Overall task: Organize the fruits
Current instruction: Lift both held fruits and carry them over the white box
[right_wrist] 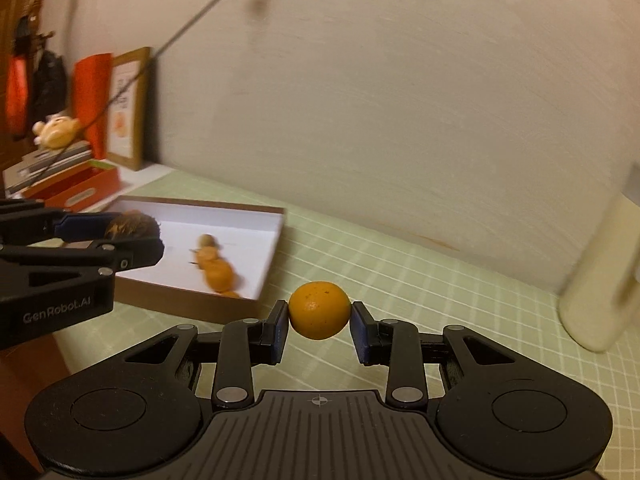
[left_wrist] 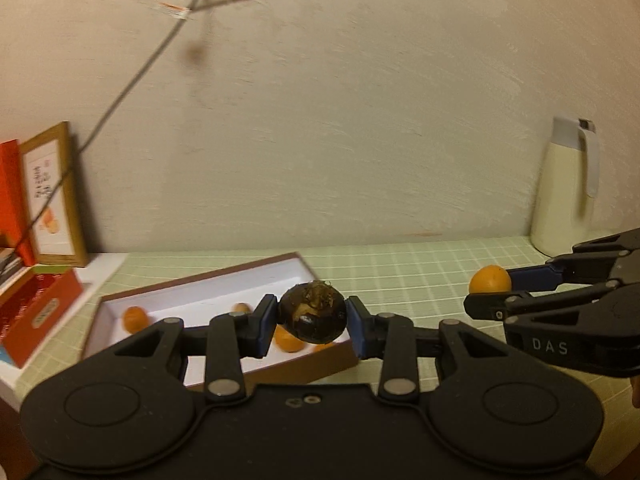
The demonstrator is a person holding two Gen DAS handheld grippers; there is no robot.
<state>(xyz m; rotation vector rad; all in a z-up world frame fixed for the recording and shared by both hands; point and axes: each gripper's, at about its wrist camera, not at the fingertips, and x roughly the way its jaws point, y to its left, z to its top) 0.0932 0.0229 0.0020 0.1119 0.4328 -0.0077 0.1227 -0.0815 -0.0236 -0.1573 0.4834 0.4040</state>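
Observation:
My left gripper (left_wrist: 312, 318) is shut on a dark brown round fruit (left_wrist: 313, 312) and holds it in the air above the near side of an open brown box with a white inside (left_wrist: 200, 296). Several small oranges (left_wrist: 135, 318) lie in the box. My right gripper (right_wrist: 319, 316) is shut on a small orange (right_wrist: 319, 310) and holds it above the green checked tablecloth (right_wrist: 400, 264), to the right of the box (right_wrist: 224, 216). The left gripper with its dark fruit (right_wrist: 130, 226) shows at the left of the right wrist view.
A cream thermos jug (left_wrist: 566, 188) stands at the back right against the wall. Red boxes (left_wrist: 38, 312), a framed picture (left_wrist: 54, 196) and stacked books stand left of the box. A cable (left_wrist: 132, 84) hangs from a wall socket strip.

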